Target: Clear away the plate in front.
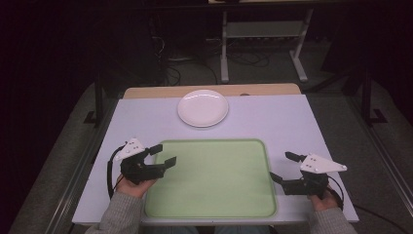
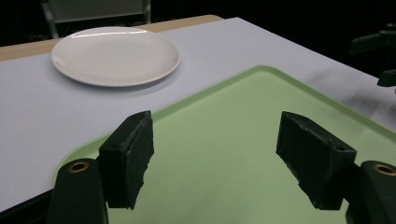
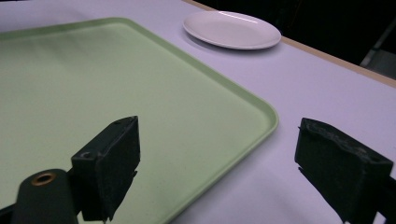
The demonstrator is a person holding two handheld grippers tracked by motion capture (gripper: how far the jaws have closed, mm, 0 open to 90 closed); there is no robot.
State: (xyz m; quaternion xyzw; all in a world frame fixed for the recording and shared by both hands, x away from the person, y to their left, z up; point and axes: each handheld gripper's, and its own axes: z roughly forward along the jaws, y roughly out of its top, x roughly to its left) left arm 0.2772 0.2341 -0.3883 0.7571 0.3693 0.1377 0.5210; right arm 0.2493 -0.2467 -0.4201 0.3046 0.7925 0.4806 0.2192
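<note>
Both forearms enter from the near edge in grey knit sleeves, one at the left, one at the right.

We hold the left hand-held gripper (image 1: 162,153) in the left hand (image 1: 132,186), angled toward the far right. Its jaws stand wide apart with nothing between them; in the left gripper view the pads (image 2: 130,156) face each other across an open gap. Its grey three-cornered plate (image 1: 129,148) sits on top, and a cable (image 1: 111,170) loops off the left side.

We grip the right hand-held gripper (image 1: 283,167) in the right hand (image 1: 320,199), pointing left. Its jaws are likewise spread and empty, with the pads (image 3: 114,163) well apart in the right gripper view.
</note>
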